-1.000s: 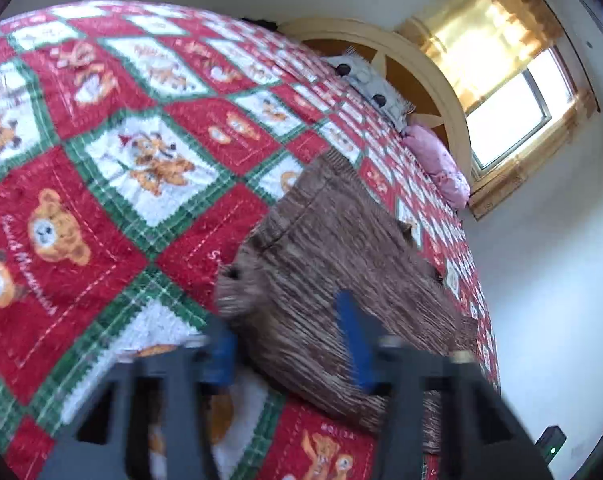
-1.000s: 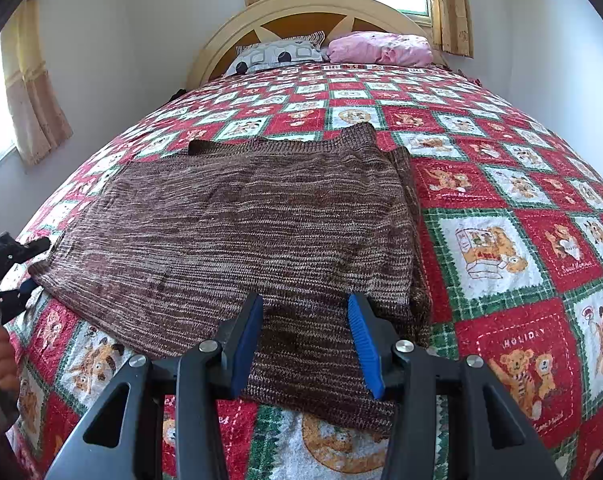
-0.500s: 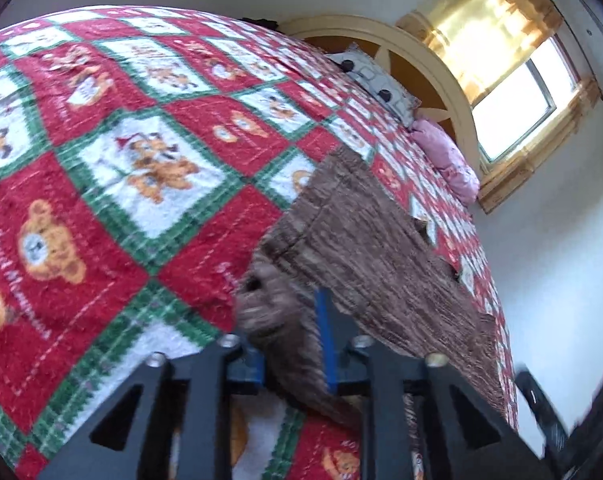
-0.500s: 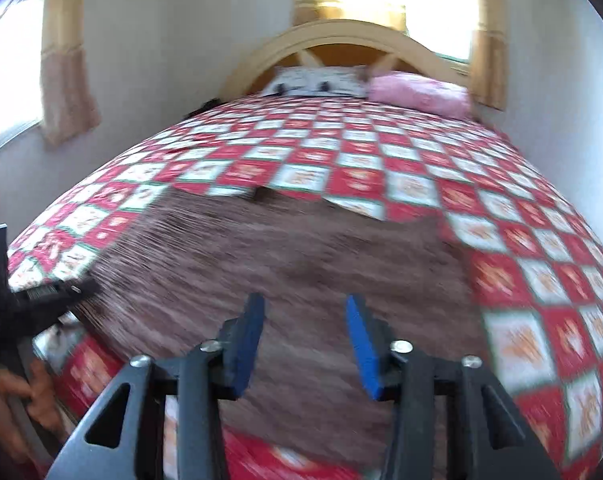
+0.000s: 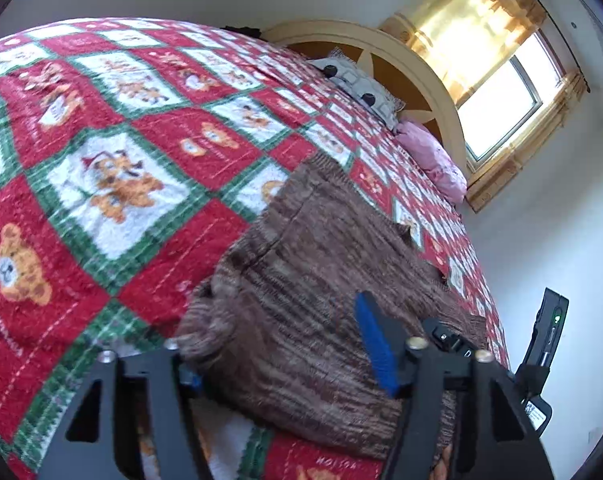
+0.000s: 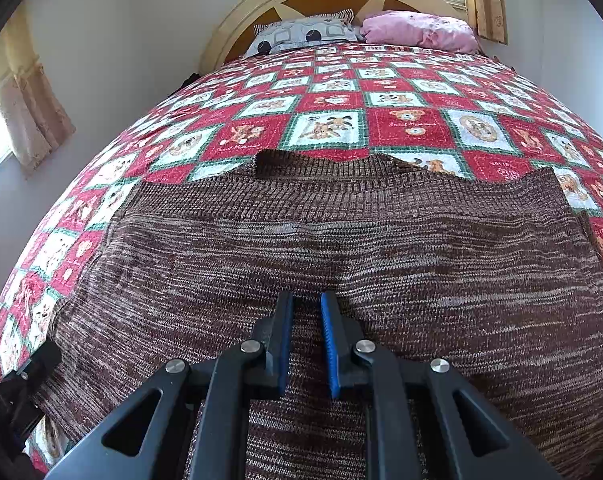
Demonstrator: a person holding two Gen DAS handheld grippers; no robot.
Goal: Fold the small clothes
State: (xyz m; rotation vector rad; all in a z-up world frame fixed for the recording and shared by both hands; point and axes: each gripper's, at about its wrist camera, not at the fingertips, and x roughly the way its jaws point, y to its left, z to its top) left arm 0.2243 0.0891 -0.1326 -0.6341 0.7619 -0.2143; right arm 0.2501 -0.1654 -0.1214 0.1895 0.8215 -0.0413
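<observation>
The brown knit garment (image 6: 341, 248) is lying spread flat on the bed's patchwork quilt (image 6: 329, 100). The left gripper (image 5: 285, 344) is spreading its fingers wide, a bunched corner lying loose between them. The right gripper (image 6: 306, 320) is narrowing its fingers over the knit, pinching nothing.

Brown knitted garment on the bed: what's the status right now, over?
Left tool opening, garment corner loose between its pads. Right tool closing over the brown knitted garment, nearly shut. Garment spread on bear-print quilt; nothing blocking.
</observation>
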